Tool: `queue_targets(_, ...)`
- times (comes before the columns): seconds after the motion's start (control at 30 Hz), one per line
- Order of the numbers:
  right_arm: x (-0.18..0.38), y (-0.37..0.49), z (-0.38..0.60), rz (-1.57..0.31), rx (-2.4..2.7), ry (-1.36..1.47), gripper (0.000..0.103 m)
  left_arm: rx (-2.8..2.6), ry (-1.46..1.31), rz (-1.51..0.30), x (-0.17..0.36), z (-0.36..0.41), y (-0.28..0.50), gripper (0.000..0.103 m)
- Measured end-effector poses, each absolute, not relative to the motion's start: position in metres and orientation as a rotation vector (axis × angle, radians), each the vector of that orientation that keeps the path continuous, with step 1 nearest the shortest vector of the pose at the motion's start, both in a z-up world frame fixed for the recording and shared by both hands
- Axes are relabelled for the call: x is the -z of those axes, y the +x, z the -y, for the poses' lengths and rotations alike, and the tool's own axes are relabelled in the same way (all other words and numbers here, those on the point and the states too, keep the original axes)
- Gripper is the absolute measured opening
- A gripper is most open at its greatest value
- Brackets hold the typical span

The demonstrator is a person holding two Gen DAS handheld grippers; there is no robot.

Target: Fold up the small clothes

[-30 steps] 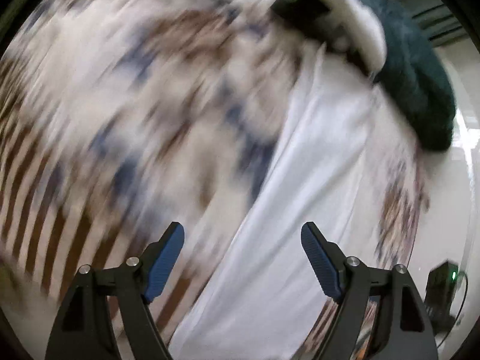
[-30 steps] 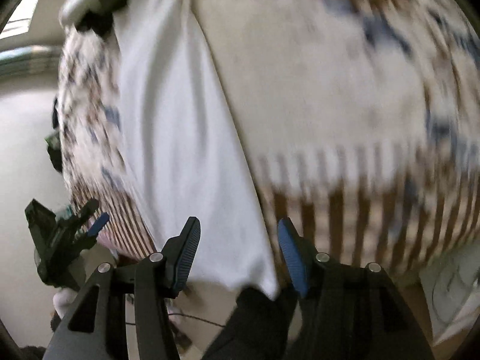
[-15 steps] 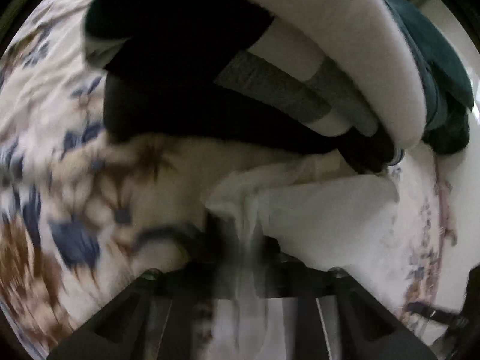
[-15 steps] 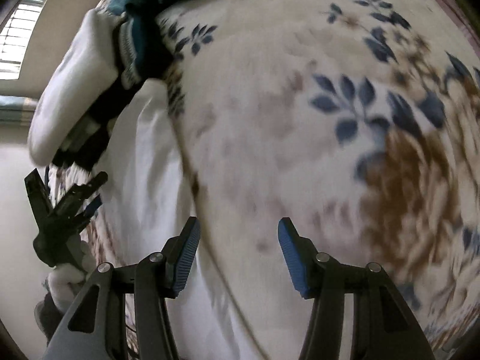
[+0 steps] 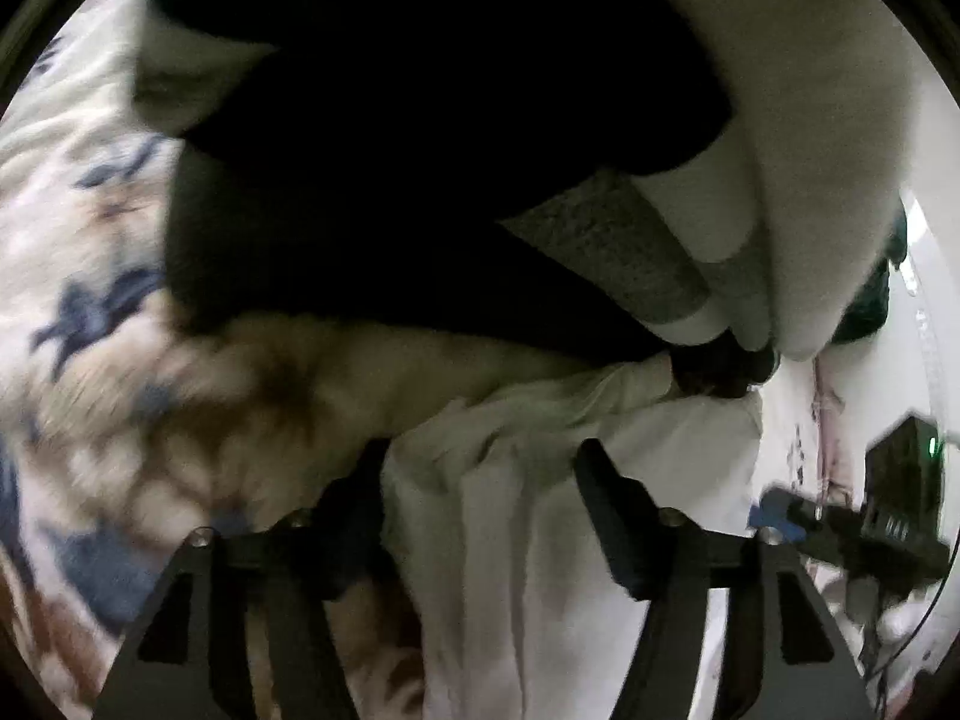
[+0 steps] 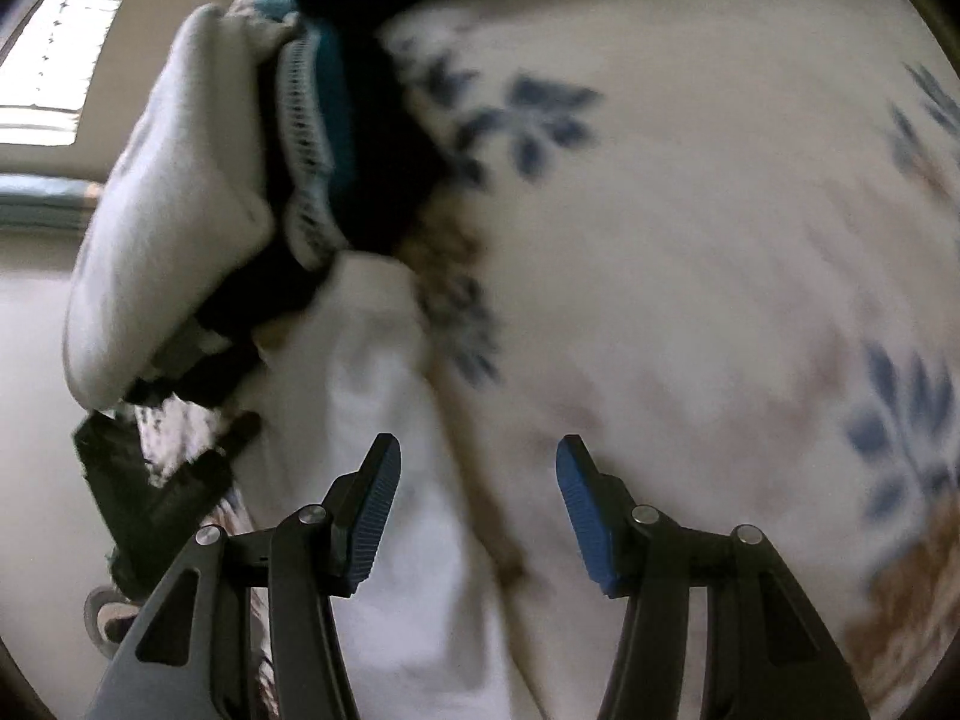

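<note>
- Two sets of black two-finger tongs are working over a floral-patterned bedspread (image 6: 720, 210) printed with blue leaves and brown blooms; a plain white cloth garment (image 5: 540, 540) is lying on it.
- Left tongs (image 5: 480, 480) are standing with their fingers spread, and a bunched ridge of the white garment is rising between them; the left finger is blurred, so I cannot tell whether either pad is touching the fabric.
- Just ahead of the left tongs, the white garment is running forward and to the right, its far end meeting a pile of folded clothes (image 5: 420, 150).
- That pile is filling the space ahead of and above the left tongs: a large black piece, a grey knitted band (image 5: 606, 252) and a thick cream-white fleece fold (image 5: 828, 150) are lying stacked.
- Right tongs (image 6: 477, 495) are hovering with their blue-padded fingers spread wide apart, gripping nothing.
- Between and below the right tongs' fingers, the edge of the white garment (image 6: 384, 420) is running lengthwise, with the garment mostly toward the left finger and the bedspread toward the right one.
- Ahead and to the left of the right tongs, the same pile is showing its cream-white fleece (image 6: 168, 210), plus a dark teal item (image 6: 336, 90) with a pale knitted trim.
- Left of the right tongs, the other black tool is appearing blurred at the garment's far side.
- Far to the right of the left tongs, a black device with a small green light (image 5: 933, 449) is showing.
</note>
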State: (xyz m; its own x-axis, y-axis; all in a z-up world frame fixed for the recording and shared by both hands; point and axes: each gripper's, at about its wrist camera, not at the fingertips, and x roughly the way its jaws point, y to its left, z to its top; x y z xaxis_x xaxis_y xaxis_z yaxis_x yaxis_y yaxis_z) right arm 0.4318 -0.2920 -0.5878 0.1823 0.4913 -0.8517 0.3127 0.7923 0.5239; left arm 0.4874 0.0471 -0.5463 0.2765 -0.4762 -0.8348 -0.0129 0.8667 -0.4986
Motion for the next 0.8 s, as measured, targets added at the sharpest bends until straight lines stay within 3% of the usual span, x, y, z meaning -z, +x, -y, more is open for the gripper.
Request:
queue_targets(0.17, 0.610, 0.481, 0.268, -1.463, -0.207, 0.663, 0.057, 0.345, -0.388, -1.217, 0.543, -0.039, 0.493, 0.063)
queue_targets(0.2, 0.613, 0.487, 0.264, -1.471, -0.214, 0.649, 0.057, 0.346, -0.383, -1.206, 0.542, -0.040, 0.492, 0.045)
queue_targets(0.23, 0.615, 0.492, 0.262, -1.469, -0.228, 0.654, 0.057, 0.344, -0.366, -1.197, 0.541, -0.042, 0.491, 0.014)
queue_targets(0.27, 0.615, 0.494, 0.260, -1.462, -0.238, 0.660, 0.056, 0.354, -0.357, -1.194, 0.541, -0.043, 0.490, 0.010)
queue_targets(0.3, 0.613, 0.497, 0.260, -1.445, -0.238, 0.661, 0.048, 0.365, -0.358, -1.175, 0.539, -0.044, 0.488, 0.009)
queue_targets(0.33, 0.610, 0.499, 0.258, -1.426, -0.250, 0.664, 0.028, 0.369, -0.348, -1.161, 0.536, -0.044, 0.486, 0.009)
queue_targets(0.43, 0.600, 0.498, 0.253, -1.403, -0.267, 0.646, 0.011, 0.386, -0.294, -1.109, 0.523, -0.040, 0.479, 0.008)
queue_targets(0.8, 0.545, 0.458, 0.241, -1.286, -0.321, 0.625, 0.005, 0.405, -0.316, -0.984, 0.462, -0.052, 0.451, 0.008)
